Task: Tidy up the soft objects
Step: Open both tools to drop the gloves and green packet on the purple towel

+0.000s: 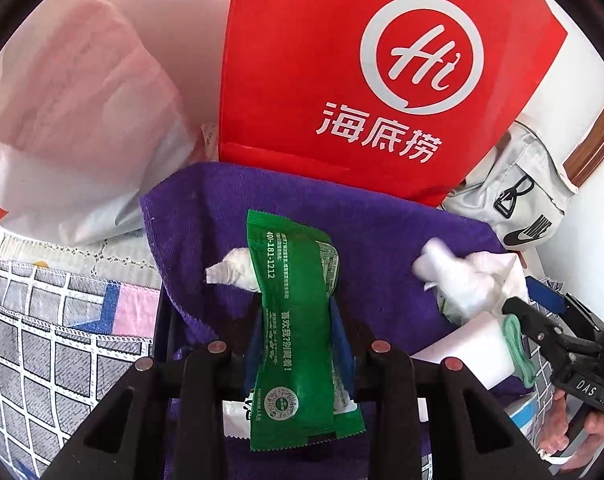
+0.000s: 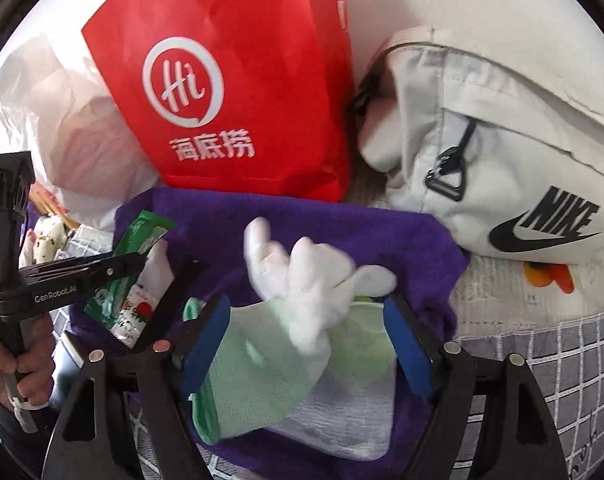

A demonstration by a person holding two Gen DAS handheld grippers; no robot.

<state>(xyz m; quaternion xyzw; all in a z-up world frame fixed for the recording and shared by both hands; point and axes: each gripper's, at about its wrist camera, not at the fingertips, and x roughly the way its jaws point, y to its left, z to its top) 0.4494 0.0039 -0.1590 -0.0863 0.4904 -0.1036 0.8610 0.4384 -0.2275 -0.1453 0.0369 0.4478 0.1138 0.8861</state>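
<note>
on a cluttered bed, the left gripper (image 1: 298, 344) stands nearly closed, its blue pads pinching a green snack packet (image 1: 298, 320) across the middle. the packet's long axis runs straight ahead along the fingers, its far end tipped over a purple towel (image 1: 206, 216) and partly covering a small white wad (image 1: 232, 272).

the right gripper (image 2: 306, 344) stands wide, jaws apart on either side of a white-and-mint work glove (image 2: 286, 320); the pads do not seem to press it, and the glove looks to be resting on the towel and on a pale plastic sheet beneath. its cuff points back toward the camera, its fingers ahead, so it lies lengthwise between the jaws.

the coming move likely turns on the packet: it hangs just above the towel, left of the glove, with the left hand plainly nearer.

beyond, a red paper bag (image 2: 238, 92) stands upright behind the towel, a grey sling bag (image 2: 502, 168) to its right. whether the packet's near end touches anything is hidden by the jaws; a second printed packet under the left gripper is only half visible.
</note>
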